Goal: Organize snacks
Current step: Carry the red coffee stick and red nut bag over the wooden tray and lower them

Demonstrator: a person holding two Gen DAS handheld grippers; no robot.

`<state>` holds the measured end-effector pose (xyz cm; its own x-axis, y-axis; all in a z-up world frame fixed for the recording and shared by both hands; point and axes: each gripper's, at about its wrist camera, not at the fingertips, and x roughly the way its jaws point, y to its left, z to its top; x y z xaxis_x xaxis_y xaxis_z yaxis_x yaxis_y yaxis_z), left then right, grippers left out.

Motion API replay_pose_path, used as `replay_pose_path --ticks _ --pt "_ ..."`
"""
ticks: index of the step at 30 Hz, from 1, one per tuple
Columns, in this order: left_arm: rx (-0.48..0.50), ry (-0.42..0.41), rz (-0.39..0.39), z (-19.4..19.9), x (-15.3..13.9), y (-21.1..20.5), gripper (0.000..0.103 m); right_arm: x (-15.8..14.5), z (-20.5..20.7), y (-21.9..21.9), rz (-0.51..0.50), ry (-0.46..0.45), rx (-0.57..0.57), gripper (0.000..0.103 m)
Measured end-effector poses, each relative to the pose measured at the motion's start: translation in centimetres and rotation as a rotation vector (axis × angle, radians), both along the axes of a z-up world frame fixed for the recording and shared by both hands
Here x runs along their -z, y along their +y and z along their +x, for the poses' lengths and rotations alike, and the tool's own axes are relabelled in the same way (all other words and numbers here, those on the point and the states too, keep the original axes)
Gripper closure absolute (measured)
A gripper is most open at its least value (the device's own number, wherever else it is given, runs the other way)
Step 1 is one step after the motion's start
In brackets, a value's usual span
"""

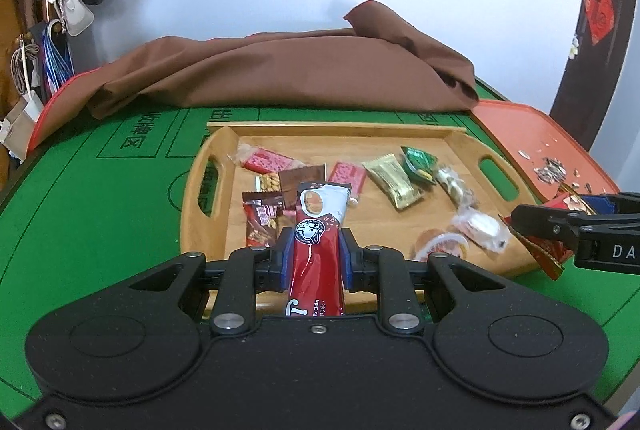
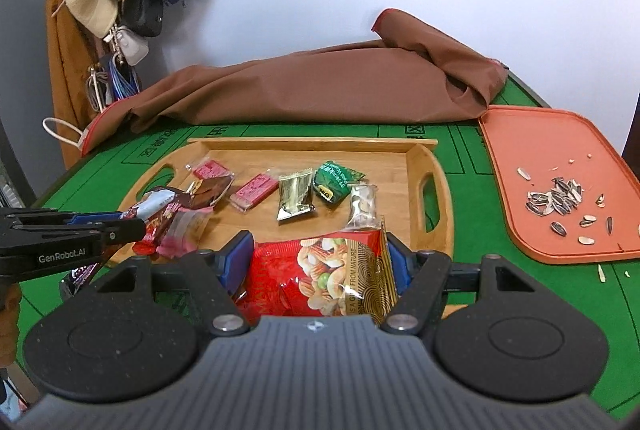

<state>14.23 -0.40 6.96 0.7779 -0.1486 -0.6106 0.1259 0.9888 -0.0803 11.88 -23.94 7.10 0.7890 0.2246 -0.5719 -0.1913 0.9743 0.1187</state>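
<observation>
covering most of both views, the green felt worktop [image 1: 100, 190] carries a heap of brown cloth [image 1: 280, 70] along its far edge, touching the back rail of nothing but the felt, with a wooden tray [image 1: 452, 142] lying just in front of it and an orange tray [image 2: 540, 146] close beside the wooden one on the right, scattered with sunflower seeds [image 2: 556, 198]

the wooden tray has 2 cut-out handles and holds loose snacks: 2 pink wrapped bars [image 2: 256, 190], a gold packet [image 1: 394, 182], a green packet [image 2: 334, 182], a clear-wrapped sweet [image 2: 362, 204] and dark red and brown sachets [image 1: 262, 218] at its left end

the right gripper [image 2: 320, 262] has its jaws clenched on a red nut packet [image 2: 320, 278], held above the near edge of the wooden tray; the blue pads press into both of its sides

the left gripper [image 1: 316, 250] has its jaws squeezed tight on a slim red and white stick sachet [image 1: 318, 230], which stands lengthwise between the pads over the tray's near left part
</observation>
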Motion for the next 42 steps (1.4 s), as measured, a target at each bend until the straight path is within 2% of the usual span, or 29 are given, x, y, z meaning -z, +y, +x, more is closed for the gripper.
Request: replay_pose_path --ticks 12,16,21,28,36,42 --pt "-0.039 0.035 0.003 3.3 0.6 0.2 0.082 -0.1 3.0 -0.4 0.003 0.027 0.035 0.033" --pt "-0.03 0.05 -0.025 4.9 0.5 0.6 0.081 -0.1 3.9 -0.5 -0.004 0.038 0.046 0.033" --pt "-0.049 0.051 0.025 6.8 0.3 0.4 0.081 -0.6 5.6 -0.6 -0.017 0.044 0.063 0.033" --pt "-0.042 0.087 0.011 9.8 0.0 0.2 0.081 -0.9 8.3 -0.3 -0.037 0.06 0.088 0.033" --pt "-0.067 0.092 0.008 13.6 -0.4 -0.1 0.081 -0.8 12.8 0.1 -0.037 0.111 0.121 0.033" --pt "-0.066 0.134 0.014 16.7 0.5 -1.0 0.081 0.5 16.5 0.0 -0.009 0.193 0.141 0.033"
